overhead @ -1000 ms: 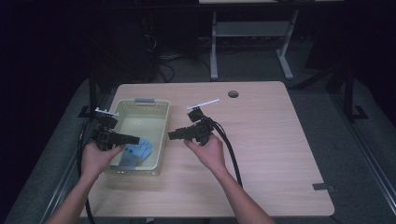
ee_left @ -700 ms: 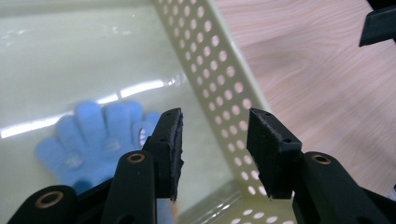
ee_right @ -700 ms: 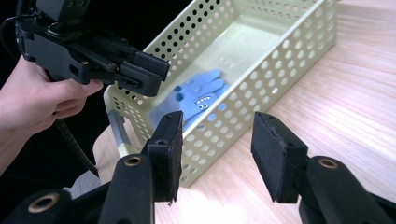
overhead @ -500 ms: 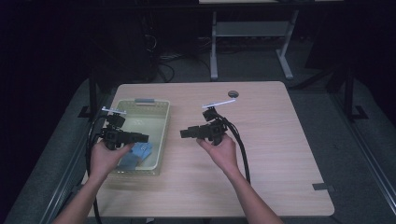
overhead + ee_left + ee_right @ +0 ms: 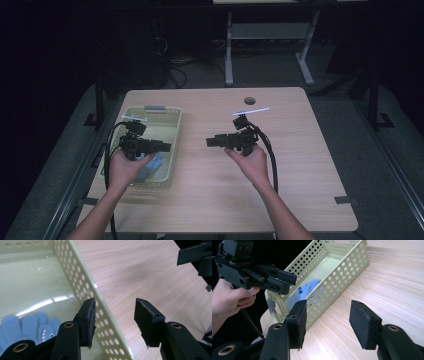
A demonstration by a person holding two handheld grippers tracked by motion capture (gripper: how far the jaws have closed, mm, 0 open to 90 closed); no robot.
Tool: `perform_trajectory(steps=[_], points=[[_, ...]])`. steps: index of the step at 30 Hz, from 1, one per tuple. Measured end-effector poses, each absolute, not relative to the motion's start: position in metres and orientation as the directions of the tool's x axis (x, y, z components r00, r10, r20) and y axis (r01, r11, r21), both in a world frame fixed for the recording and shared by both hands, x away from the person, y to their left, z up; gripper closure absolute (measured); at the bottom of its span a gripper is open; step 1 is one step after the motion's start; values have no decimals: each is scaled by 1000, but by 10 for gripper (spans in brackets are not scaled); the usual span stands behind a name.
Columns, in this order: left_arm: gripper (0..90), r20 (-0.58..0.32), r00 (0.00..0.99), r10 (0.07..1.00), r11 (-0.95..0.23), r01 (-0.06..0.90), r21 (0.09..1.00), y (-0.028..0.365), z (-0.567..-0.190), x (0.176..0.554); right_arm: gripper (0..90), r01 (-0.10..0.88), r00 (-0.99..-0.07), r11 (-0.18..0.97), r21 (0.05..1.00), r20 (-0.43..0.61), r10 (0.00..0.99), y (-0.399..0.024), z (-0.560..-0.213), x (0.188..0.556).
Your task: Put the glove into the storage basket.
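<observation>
Blue glove (image 5: 27, 326) lies flat on the floor of the pale green perforated basket (image 5: 167, 127), at its near end, on the wooden surface (image 5: 300, 165). Left gripper (image 5: 115, 315) hangs over the basket's right wall; its jaws have just been opening and hold nothing. Right gripper (image 5: 328, 322) is over bare surface, well apart from the basket; its jaws have also just been opening, nothing between them.

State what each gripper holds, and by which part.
Nothing is held. The left gripper and right gripper have just been opening, jaws empty; the blue glove lies loose in the basket.
</observation>
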State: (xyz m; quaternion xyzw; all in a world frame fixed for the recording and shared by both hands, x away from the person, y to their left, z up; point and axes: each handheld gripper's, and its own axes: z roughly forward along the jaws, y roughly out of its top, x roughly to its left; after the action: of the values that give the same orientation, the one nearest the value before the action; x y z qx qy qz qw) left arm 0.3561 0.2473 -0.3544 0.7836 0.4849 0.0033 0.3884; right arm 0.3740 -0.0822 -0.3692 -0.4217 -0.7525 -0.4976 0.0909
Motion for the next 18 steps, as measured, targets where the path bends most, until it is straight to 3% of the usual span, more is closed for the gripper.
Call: perform_trajectory(steps=[18], points=[[474, -378, 567, 732, -239, 733, 637, 210, -354, 350, 441, 735, -602, 118, 667, 564, 565, -126, -374, 367]])
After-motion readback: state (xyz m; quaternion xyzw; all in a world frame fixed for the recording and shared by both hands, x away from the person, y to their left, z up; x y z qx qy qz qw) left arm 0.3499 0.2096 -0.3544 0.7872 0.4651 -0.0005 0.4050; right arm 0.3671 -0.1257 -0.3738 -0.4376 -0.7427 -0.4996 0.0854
